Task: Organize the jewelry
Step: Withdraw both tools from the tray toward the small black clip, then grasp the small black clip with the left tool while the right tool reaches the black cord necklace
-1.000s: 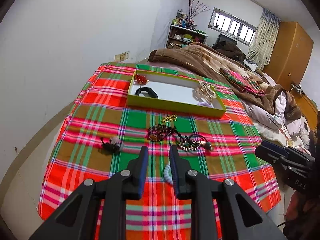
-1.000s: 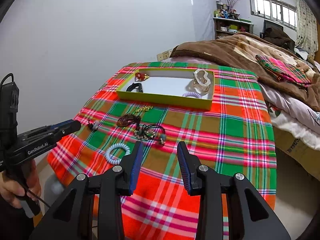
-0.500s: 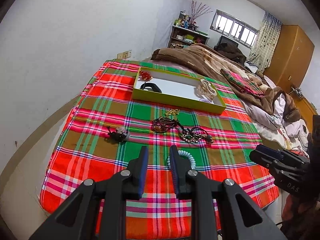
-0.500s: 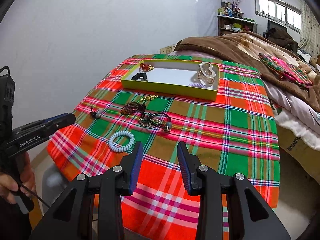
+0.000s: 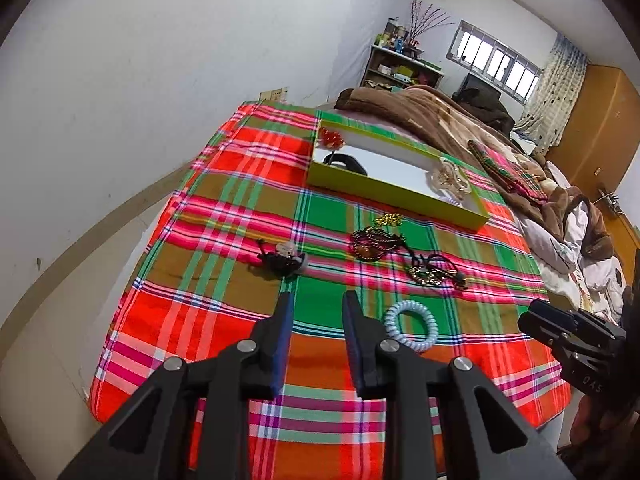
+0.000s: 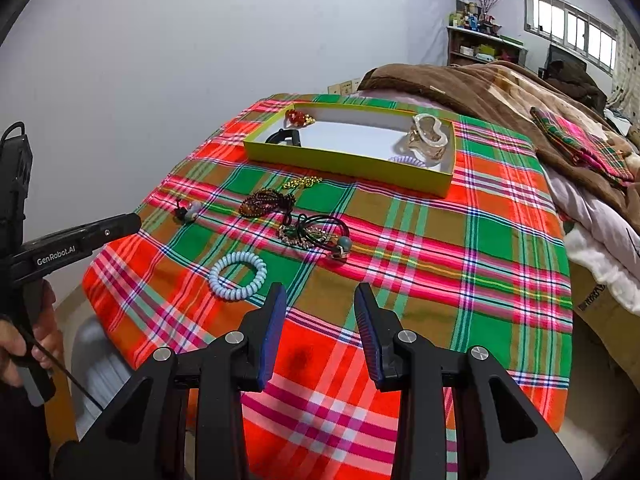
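A yellow-green tray (image 5: 384, 192) (image 6: 344, 162) sits on the plaid cloth and holds a red ornament (image 5: 331, 137), a black band (image 5: 346, 162), a cream claw clip (image 6: 427, 140) and a lilac coil tie (image 6: 408, 160). Loose on the cloth lie a pale blue coil tie (image 5: 411, 324) (image 6: 237, 275), a dark bead bracelet (image 5: 374, 243) (image 6: 264, 202), a gold chain (image 5: 389, 221) (image 6: 302, 182), tangled black cords (image 5: 434, 270) (image 6: 316, 234) and a small dark charm (image 5: 282, 261) (image 6: 188, 211). My left gripper (image 5: 314, 304) is open and empty, above the cloth's near part. My right gripper (image 6: 320, 300) is open and empty.
The plaid cloth (image 6: 460, 248) covers a bed end beside a white wall (image 5: 140, 80). A brown blanket (image 6: 500, 88) and bedding lie behind and right. A shelf (image 5: 400, 68) and wardrobe (image 5: 596, 120) stand at the back.
Both grippers have drawn back from the cloth and lifted; the jewelry looks farther off. The pale blue coil tie is now fully visible right of my left fingers. Nothing was grasped.
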Demonstrator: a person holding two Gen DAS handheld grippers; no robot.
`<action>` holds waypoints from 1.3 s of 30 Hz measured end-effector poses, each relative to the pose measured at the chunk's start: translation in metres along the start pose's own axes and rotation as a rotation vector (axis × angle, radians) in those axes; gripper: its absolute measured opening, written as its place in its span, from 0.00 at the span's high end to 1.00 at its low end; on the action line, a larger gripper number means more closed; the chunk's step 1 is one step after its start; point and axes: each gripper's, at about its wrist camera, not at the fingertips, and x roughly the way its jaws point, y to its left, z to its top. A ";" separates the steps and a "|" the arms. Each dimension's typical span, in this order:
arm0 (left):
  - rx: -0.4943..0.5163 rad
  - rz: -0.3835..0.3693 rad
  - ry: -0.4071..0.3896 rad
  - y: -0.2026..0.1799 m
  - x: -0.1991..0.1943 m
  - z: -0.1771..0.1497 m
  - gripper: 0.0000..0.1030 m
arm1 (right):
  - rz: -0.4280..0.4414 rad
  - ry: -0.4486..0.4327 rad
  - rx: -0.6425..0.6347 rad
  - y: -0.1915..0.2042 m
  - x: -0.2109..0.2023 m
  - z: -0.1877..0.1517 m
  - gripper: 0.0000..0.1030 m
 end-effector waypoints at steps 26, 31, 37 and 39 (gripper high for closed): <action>-0.031 0.029 0.076 0.016 0.076 0.016 0.60 | 0.004 0.079 -0.081 -0.012 0.081 0.023 0.56; -0.005 0.041 0.069 0.012 0.081 0.020 0.60 | 0.015 0.084 -0.088 -0.015 0.090 0.028 0.56; 0.027 0.066 0.050 0.011 0.083 0.021 0.67 | 0.028 0.086 -0.096 -0.014 0.097 0.030 0.56; 0.034 0.078 0.044 0.011 0.083 0.021 0.69 | 0.032 0.082 -0.092 -0.014 0.097 0.031 0.63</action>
